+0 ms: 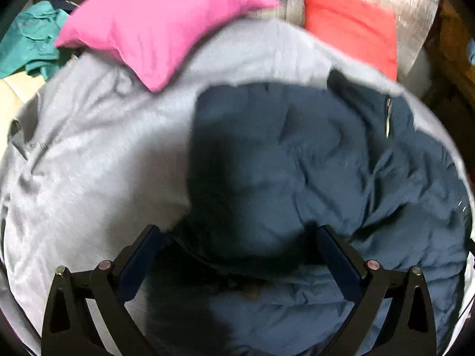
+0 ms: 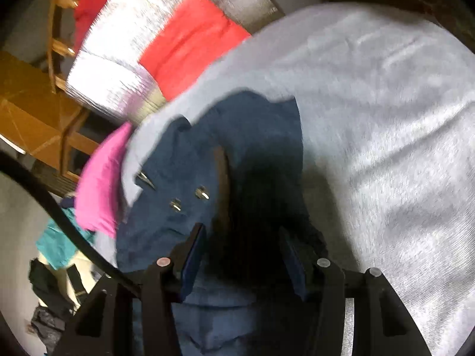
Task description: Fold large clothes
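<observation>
Navy jacket (image 1: 311, 163), quilted and crumpled, spread on grey bedspread (image 1: 89, 163), toward its near right part in the left wrist view. Nearest in that view: left gripper (image 1: 237, 237), jaws wide apart, hovering over the jacket's near edge, dark shadow under and between the fingers (image 1: 338, 255); whether the pads touch the cloth, impossible to tell. No fabric pinched. Zipper pull (image 1: 388, 118) at the jacket's far right edge. Further back, pink cushion (image 1: 148, 26) lying on the bedspread's far left part, one corner pointing toward the jacket. Red cushion (image 1: 350, 20) at the far right edge, leaning on a silver textured cushion (image 1: 415, 17). Teal garment (image 1: 26, 38) crumpled off the far left corner.

In the right wrist view, nearest: right gripper (image 2: 243, 252), jaws partly apart, jacket (image 2: 184, 163) below and between them in deep shadow; no grip visible on the cloth, contact unclear. Two metal snaps (image 2: 190, 198) and a zipper pull (image 2: 145, 179) just beyond the left finger. Bedspread (image 2: 386, 118) filling the right side. Pink cushion (image 2: 101, 184) touching the jacket's left edge. Beyond, red cushion (image 2: 190, 47) against the silver cushion (image 2: 124, 59). Teal garment (image 2: 59, 246) off the bed at lower left, black cable (image 2: 59, 219) crossing in front of it. Wooden furniture (image 2: 32, 112) farthest left.
</observation>
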